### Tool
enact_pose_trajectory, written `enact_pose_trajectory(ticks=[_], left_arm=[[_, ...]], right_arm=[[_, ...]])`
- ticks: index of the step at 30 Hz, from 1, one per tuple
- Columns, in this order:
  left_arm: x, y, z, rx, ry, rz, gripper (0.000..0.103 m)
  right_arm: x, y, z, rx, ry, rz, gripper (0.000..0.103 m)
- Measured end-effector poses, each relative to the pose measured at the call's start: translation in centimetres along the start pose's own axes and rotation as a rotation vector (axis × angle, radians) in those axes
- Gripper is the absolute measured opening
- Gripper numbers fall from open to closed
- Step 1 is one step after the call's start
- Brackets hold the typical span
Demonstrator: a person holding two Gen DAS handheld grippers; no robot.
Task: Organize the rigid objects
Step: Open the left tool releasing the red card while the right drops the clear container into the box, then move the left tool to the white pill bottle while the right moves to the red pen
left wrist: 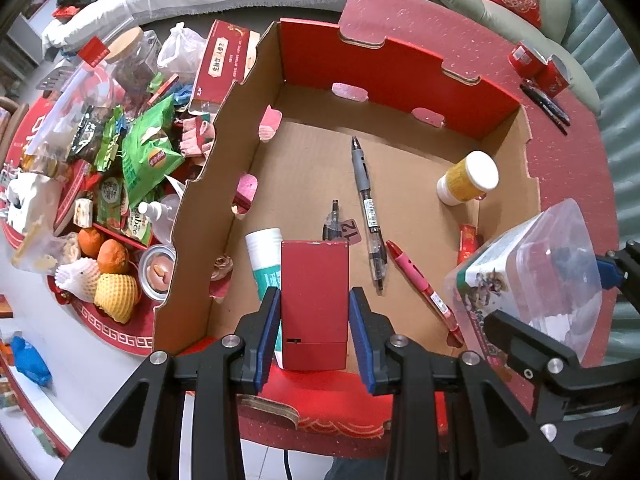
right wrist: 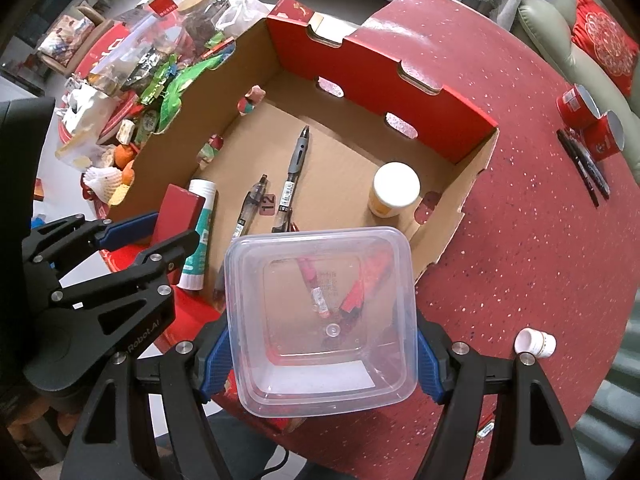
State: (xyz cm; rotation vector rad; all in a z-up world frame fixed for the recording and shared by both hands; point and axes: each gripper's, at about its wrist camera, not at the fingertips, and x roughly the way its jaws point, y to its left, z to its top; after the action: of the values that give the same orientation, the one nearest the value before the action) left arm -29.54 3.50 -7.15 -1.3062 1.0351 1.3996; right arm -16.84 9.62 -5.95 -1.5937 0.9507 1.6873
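Left wrist view: snack clutter (left wrist: pixel 132 152) and fruit (left wrist: pixel 108 272) sit outside the box's (left wrist: pixel 216 216) left wall. Left gripper (left wrist: pixel 314 312) hangs over the box's near edge, jaws closed onto a red case (left wrist: pixel 314 304), pads (left wrist: pixel 272 320) pressing both its long sides; case held upright above the box floor. Just under and left of the case, inside the box, lies a white-green tube (left wrist: pixel 264 256). W/ it on the floor: short clear pen (left wrist: pixel 332 224) beside a small tag marked 12 (left wrist: pixel 349 230), long black pen (left wrist: pixel 368 208) mid-box, red pen (left wrist: pixel 424 284) toward the near right corner, yellow bottle w/ white cap (left wrist: pixel 468 180) on its side by the right wall. Over the box's near right corner hangs a clear tub (left wrist: pixel 528 276).

Right wrist view: right gripper (right wrist: pixel 320 356), jaws closed on the tub (right wrist: pixel 320 316) at its two sides, blue pads (right wrist: pixel 216 360) flat against the plastic. Tub is empty, mouth facing the camera; red pen shows thru its bottom. Right of the box on the red surface (right wrist: pixel 500 220): two red cups (right wrist: pixel 592 120) and dark pens (right wrist: pixel 584 168) far side, small white cup (right wrist: pixel 536 344) near side.
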Motion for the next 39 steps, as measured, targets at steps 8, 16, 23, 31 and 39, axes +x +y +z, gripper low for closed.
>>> enact_pose_trajectory(ticks=[8, 16, 23, 31, 39], left_arm=[[1.6, 0.1, 0.8, -0.005, 0.037, 0.017, 0.037], [2.4, 0.3, 1.0, 0.007, 0.033, 0.028, 0.076], [1.8, 0.9, 1.2, -0.04, 0.011, -0.024, 0.082], [0.1, -1.3, 0.7, -0.003, 0.001, -0.041, 0.082], [-2.2, -8.7, -0.8, 0.173, -0.031, -0.097, 0.082]], right_arm=[[1.1, -0.2, 0.8, -0.002, 0.015, -0.018, 0.075], [1.5, -0.3, 0.9, -0.025, 0.012, -0.021, 0.075], [0.0, -1.1, 0.4, -0.012, -0.04, -0.028, 0.095], [-3.3, -5.1, -2.1, 0.083, -0.113, -0.039, 0.095], [-2.1, -14.4, -11.8, 0.436, -0.014, -0.026, 0.095]])
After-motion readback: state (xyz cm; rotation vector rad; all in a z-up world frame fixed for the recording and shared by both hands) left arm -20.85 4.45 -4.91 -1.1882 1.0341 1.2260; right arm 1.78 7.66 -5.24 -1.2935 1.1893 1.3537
